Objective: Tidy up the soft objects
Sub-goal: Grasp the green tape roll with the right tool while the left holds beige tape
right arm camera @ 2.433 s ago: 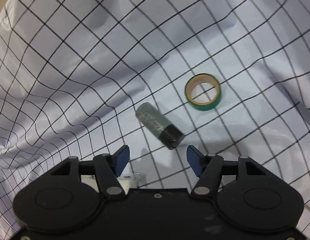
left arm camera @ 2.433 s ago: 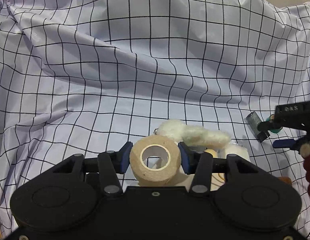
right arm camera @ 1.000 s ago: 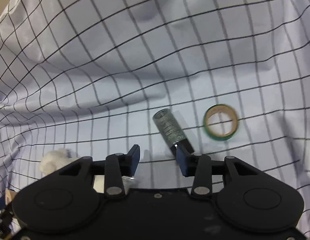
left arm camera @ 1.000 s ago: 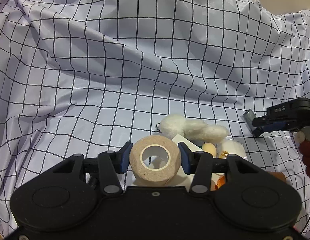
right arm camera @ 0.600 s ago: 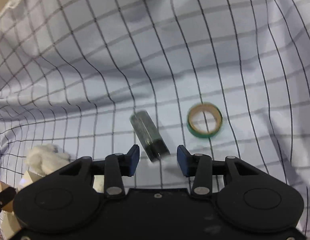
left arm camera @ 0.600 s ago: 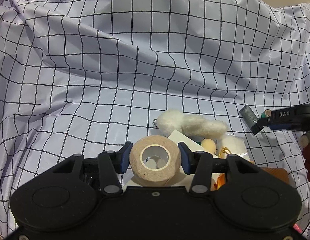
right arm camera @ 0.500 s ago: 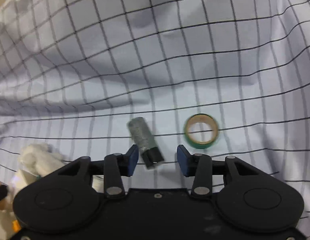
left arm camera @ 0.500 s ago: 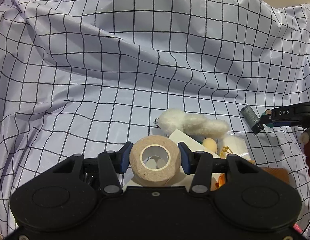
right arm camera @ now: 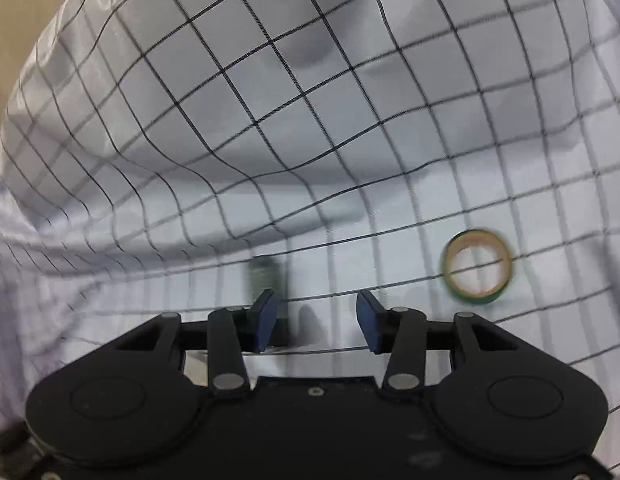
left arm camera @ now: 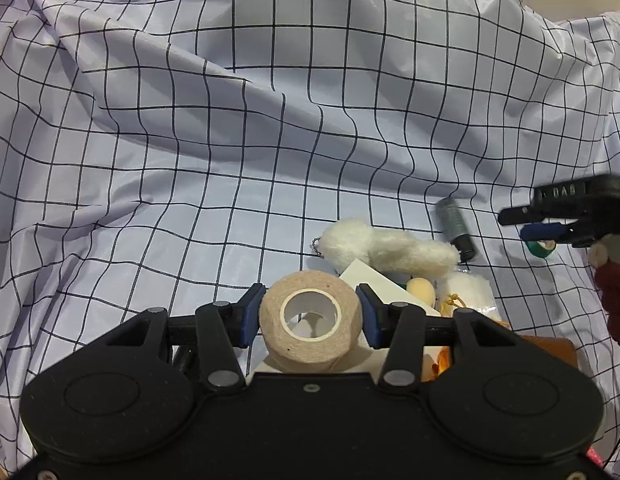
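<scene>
My left gripper (left arm camera: 310, 314) is shut on a beige bandage roll (left arm camera: 294, 344), held low over a pile of soft things. Just beyond it lies a white fluffy toy (left arm camera: 386, 246) with a small chain. A dark grey cylinder (left arm camera: 454, 228) rests on the checked cloth (left arm camera: 230, 160) at the toy's right end. In the right wrist view the cylinder (right arm camera: 264, 276) lies blurred behind the left finger. My right gripper (right arm camera: 312, 316) has its jaws opening with nothing between them. The right gripper (left arm camera: 526, 224) hovers to the right of the cylinder, over a green tape ring (left arm camera: 541, 248).
A white card (left arm camera: 374, 284), a small beige ball (left arm camera: 421, 289), a clear packet (left arm camera: 468, 292) and an orange-brown item (left arm camera: 550, 350) crowd the pile. The tape ring (right arm camera: 477, 266) lies right of my right fingers. A dark red sleeve (left arm camera: 616, 300) shows at the right edge.
The right gripper carried the cylinder left toward the fluffy toy, then let it go onto the cloth and drew back right. The left gripper and its roll stayed put.
</scene>
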`<state>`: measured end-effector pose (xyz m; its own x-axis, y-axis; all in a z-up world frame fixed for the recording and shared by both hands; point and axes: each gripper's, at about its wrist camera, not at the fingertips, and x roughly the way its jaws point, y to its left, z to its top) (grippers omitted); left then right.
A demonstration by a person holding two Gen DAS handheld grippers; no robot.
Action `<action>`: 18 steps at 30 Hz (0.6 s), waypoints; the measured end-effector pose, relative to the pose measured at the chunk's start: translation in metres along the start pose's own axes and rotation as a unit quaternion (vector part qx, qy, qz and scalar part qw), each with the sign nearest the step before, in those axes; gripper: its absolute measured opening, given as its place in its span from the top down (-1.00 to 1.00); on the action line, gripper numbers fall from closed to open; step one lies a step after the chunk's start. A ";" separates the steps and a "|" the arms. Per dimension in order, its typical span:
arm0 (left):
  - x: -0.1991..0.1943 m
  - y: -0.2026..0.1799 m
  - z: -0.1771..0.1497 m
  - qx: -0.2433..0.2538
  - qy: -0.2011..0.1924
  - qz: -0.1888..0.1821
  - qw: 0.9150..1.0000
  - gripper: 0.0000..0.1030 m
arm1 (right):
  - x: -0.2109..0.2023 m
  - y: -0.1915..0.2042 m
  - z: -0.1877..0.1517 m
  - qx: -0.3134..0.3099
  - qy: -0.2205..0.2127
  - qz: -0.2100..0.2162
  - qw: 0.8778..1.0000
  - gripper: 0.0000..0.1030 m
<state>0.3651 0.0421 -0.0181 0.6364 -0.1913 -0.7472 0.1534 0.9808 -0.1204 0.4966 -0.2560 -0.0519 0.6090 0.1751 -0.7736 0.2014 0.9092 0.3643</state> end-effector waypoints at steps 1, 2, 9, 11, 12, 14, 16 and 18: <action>0.000 0.000 0.000 -0.001 0.000 0.000 1.000 0.07 | -0.002 0.000 -0.002 -0.019 0.000 -0.003 1.000 0.12; 0.001 0.000 0.000 -0.001 0.000 -0.001 1.000 0.06 | -0.002 0.001 -0.004 -0.034 0.000 -0.008 0.999 0.12; -0.002 0.000 -0.003 0.001 0.001 -0.003 1.000 0.06 | -0.020 -0.018 -0.022 -0.054 -0.058 -0.102 0.992 0.12; 0.000 0.001 -0.003 -0.001 0.003 -0.001 1.000 0.07 | -0.029 -0.037 -0.018 -0.018 -0.082 -0.125 0.989 0.10; 0.001 0.002 -0.002 -0.004 0.004 -0.001 1.000 0.06 | -0.031 -0.045 -0.015 -0.004 -0.085 -0.139 0.987 0.06; 0.002 0.002 -0.002 -0.008 0.004 -0.003 1.000 0.07 | -0.029 -0.051 -0.007 0.002 -0.081 -0.148 0.986 0.01; 0.002 0.001 -0.002 -0.008 0.004 -0.004 1.000 0.06 | -0.026 -0.050 -0.004 -0.010 -0.077 -0.149 0.986 -0.36; 0.003 -0.001 -0.002 -0.006 0.005 -0.004 1.000 0.06 | -0.012 -0.041 -0.006 -0.032 -0.072 -0.153 0.985 -0.56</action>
<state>0.3649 0.0405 -0.0217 0.6272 -0.1994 -0.7529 0.1499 0.9795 -0.1345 0.4768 -0.2930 -0.0601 0.6308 -0.1615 -0.7589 0.3459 0.9340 0.0888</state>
